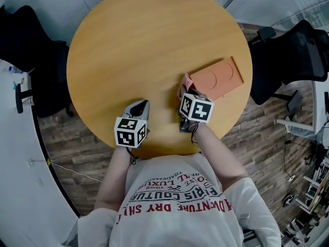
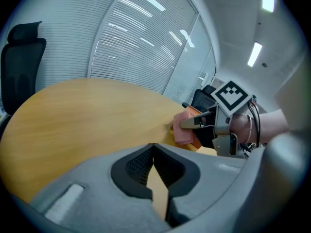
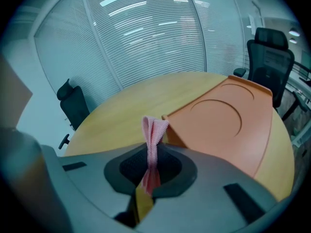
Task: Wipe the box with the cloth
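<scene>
Right gripper (image 3: pixel 151 155) clamped the folded pink cloth (image 3: pixel 154 129), just beside the box's (image 3: pixel 228 115) near corner. Left gripper (image 2: pixel 153 147) was closed, empty, near the table's (image 1: pixel 139 45) front edge.

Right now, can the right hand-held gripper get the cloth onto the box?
Probably yes: the right hand-held gripper is shut on the cloth, which stands right beside the near corner of the box, with nothing between them.

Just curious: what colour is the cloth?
Pink; the cloth shows best in the right gripper view.
</scene>
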Demonstrator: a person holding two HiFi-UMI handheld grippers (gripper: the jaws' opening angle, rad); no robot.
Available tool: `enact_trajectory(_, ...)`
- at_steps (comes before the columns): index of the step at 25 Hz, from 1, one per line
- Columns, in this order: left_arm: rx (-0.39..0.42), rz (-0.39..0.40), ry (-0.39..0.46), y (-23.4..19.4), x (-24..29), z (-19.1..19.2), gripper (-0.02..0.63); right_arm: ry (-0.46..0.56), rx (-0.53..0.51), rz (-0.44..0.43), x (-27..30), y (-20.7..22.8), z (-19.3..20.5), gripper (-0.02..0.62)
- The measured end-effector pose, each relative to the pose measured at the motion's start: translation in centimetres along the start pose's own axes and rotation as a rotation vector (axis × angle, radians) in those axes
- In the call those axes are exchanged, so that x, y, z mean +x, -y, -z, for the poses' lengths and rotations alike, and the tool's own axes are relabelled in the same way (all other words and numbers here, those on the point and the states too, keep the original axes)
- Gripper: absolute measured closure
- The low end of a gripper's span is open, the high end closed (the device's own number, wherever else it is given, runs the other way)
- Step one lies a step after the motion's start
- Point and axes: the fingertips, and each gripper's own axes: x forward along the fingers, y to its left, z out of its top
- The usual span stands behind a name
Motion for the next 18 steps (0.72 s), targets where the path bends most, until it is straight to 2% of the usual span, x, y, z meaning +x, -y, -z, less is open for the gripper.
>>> enact_trajectory(4,0.007,0.01,-0.006,0.1,0.2,-0.1,0.597,-0.009,0.042,0.029,-0.4,0.4,0.7,0.563)
enact_trajectory(12,0.016,0.03,-0.023,1.0,0.8,0.1,0.597,-0.037,0.113,0.029,-1.5,1.4,2.7,0.563)
enact_trajectory(18,0.031,0.053,-0.046,2.3,1.0,1.0,0.597,-0.057,0.246,0.0,-2.4,2.4,4.1,0.563)
